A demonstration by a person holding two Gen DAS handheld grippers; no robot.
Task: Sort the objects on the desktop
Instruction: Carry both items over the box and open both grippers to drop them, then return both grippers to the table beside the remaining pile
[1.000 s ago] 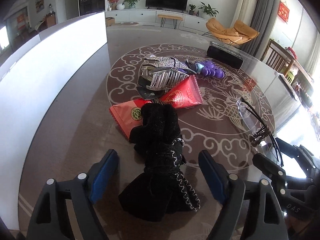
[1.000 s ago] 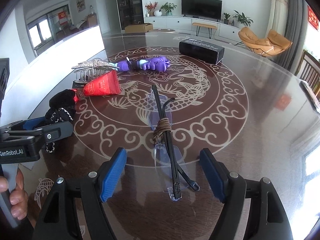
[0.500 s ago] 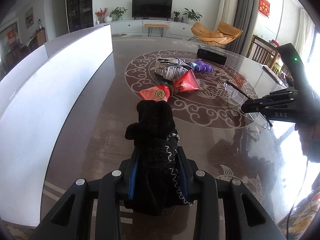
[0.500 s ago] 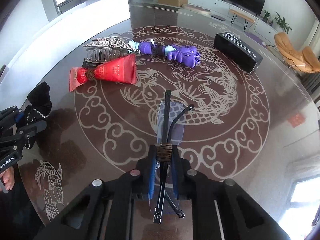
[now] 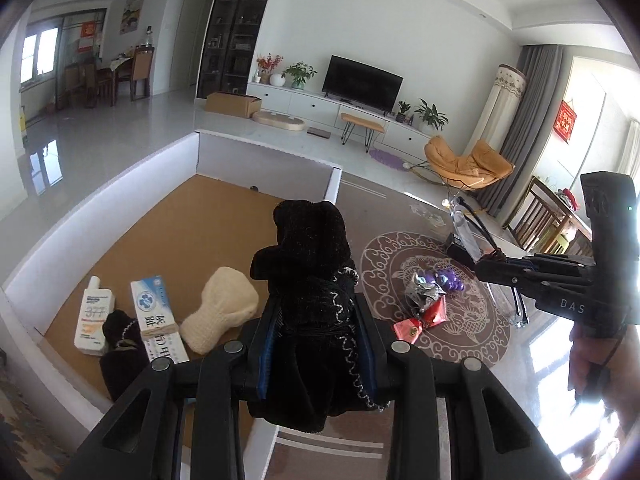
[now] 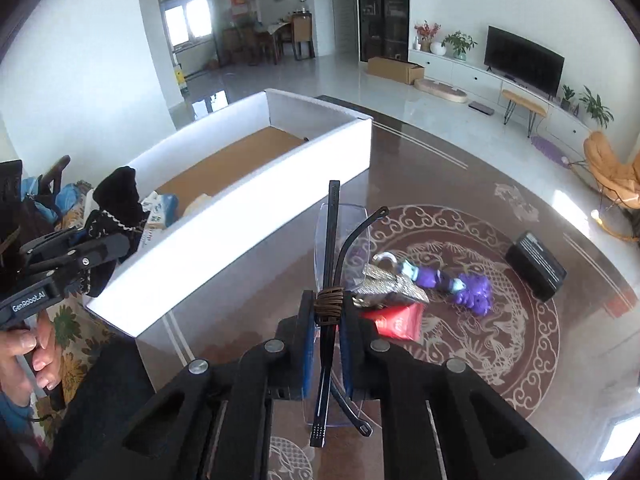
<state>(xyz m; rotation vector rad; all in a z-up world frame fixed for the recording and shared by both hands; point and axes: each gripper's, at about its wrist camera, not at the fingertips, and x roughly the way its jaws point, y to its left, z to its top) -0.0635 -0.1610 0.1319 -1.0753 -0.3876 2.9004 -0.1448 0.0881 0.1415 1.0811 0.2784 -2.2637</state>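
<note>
My left gripper (image 5: 315, 312) is shut on a black knitted glove (image 5: 308, 248) and holds it in the air above the near corner of a white-walled box (image 5: 332, 184) with a brown floor. My right gripper (image 6: 329, 314) is shut on a pair of folded glasses (image 6: 332, 240) bound with a brown cord, held above the table beside the box (image 6: 240, 216). Each wrist view shows the other gripper: the right one with the glasses (image 5: 464, 228), the left one with the glove (image 6: 118, 196).
In the box lie a white bottle (image 5: 94, 316), a toothpaste carton (image 5: 158, 320), a cream glove (image 5: 224, 304) and another black glove (image 5: 120, 344). On the patterned table (image 6: 520, 360) are a silver hair claw (image 6: 384, 282), a red packet (image 6: 398, 320), a purple toy (image 6: 468, 286) and a black case (image 6: 536, 266).
Both grippers closed, the left on the black glove, the right on the glasses, and lifted them off the table. The left swung over the box's corner; the right rose beside it.
</note>
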